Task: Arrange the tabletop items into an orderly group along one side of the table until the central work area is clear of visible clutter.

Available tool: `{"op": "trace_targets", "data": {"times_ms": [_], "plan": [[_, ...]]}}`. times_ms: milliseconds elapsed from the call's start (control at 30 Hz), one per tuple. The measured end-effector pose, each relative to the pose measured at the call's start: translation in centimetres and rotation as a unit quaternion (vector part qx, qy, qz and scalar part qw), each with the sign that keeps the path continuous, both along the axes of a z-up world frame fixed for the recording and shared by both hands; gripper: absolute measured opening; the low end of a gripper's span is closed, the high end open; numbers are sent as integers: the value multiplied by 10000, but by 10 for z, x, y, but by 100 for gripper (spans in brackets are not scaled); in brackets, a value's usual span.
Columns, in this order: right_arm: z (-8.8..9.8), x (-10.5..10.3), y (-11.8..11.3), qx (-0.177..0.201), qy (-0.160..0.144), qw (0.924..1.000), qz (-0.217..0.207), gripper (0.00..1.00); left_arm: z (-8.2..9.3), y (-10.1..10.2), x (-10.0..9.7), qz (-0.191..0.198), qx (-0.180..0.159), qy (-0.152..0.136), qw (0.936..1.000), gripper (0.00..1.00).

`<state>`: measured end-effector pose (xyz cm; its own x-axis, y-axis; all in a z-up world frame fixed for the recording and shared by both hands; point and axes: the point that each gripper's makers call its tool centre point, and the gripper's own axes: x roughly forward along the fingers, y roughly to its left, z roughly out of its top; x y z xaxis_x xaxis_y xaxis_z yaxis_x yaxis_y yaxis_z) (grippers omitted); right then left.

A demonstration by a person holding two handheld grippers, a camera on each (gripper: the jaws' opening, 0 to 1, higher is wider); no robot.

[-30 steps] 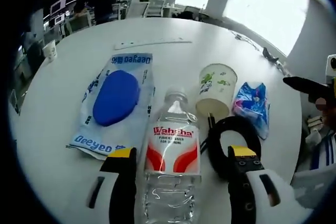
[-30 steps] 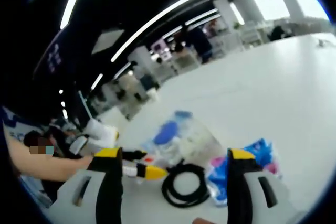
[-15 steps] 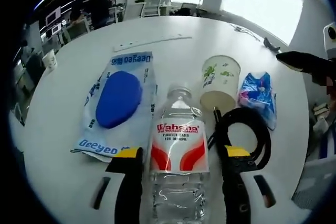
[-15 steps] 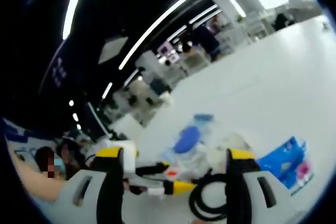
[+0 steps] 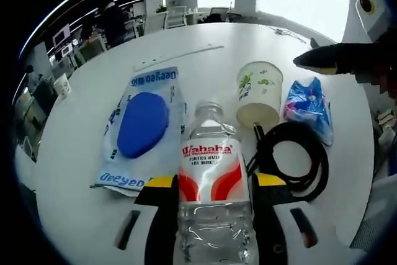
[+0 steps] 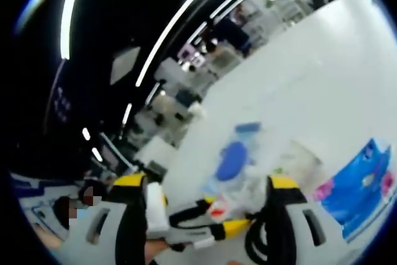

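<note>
Left gripper point(image 5: 211, 181): jaws pressed against both sides of the Wahaha water bottle point(image 5: 213, 184), lying on the white worktop point(image 5: 80, 153).
Right gripper point(image 6: 208, 184): jaws spread wide, holding nothing.

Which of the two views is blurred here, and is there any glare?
Left gripper view: sharp, the water bottle label readable, bright window glare washing out the top. Right gripper view: smeared and soft, the blue packet hazy, ceiling light strips streaked.
</note>
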<state>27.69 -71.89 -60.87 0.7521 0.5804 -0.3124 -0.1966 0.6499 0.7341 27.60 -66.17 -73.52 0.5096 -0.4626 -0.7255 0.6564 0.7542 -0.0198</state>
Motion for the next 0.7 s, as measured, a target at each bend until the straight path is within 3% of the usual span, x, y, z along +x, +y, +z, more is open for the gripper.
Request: {"op": "trace_targets", "data": {"times_ms": [167, 233, 333, 500, 700], "plan": [[-13, 7, 18, -28, 250, 9995, 169, 74, 4, 0, 2, -28, -12, -237, 9997, 43], [-18, 10, 22, -18, 391, 9991, 177, 73, 11, 2, 8, -106, 76, -552, 9984, 41], [-27, 17, 29, 116, 712, 9974, 77, 72, 9, 1, 7, -160, 66, -471, 9987, 40], [-41, 24, 42, 23, 1231, 9924, 52, 70, 9, 1, 7, -118, 9, -495, 9987, 40], [-66, 39, 40, -86, 1808, 9828, -358, 67, 10, 1, 8, -114, -12, -547, 9984, 41]]}}
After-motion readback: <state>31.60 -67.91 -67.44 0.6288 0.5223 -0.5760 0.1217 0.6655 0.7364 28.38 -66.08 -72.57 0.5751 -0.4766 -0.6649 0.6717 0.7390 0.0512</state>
